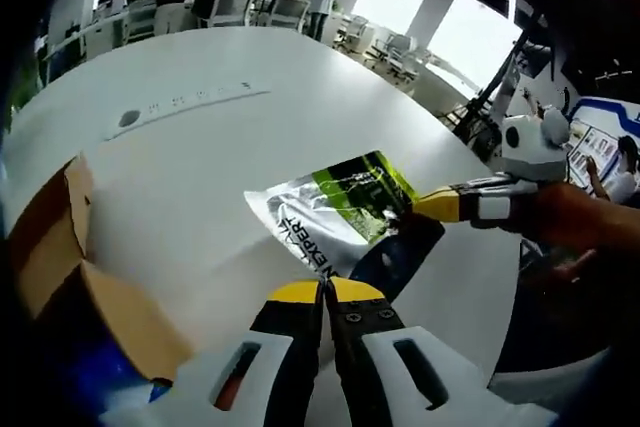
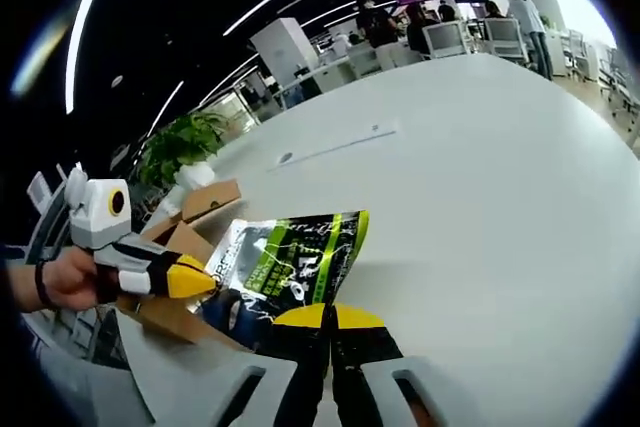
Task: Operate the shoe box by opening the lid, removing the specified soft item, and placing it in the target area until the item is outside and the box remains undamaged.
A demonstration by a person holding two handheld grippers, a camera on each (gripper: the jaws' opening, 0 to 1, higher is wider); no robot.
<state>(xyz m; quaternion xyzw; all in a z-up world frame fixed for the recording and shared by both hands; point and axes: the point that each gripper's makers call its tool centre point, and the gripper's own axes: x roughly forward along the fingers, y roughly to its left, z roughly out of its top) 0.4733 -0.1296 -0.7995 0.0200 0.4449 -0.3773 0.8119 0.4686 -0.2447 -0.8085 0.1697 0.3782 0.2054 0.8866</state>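
A soft foil bag (image 1: pixel 330 209), silver and green with a dark blue part, is out over the white table (image 1: pixel 200 147). My left gripper (image 1: pixel 325 289) is shut, and the bag's near edge runs into its yellow tips. My right gripper (image 1: pixel 437 205) comes in from the right, held by a hand, and pinches the bag's far green corner. In the right gripper view the bag (image 2: pixel 295 252) reaches down to my right gripper (image 2: pixel 328 319), which is shut on its edge. My left gripper (image 2: pixel 195 280) meets the bag's left side. The brown cardboard shoe box (image 1: pixel 65 267) stands open at the left.
The box (image 2: pixel 190 215) lies behind the bag in the right gripper view, beside a potted plant (image 2: pixel 185 142). A grey socket strip (image 1: pixel 185 105) is set into the table. Chairs, desks and several people are far behind the table.
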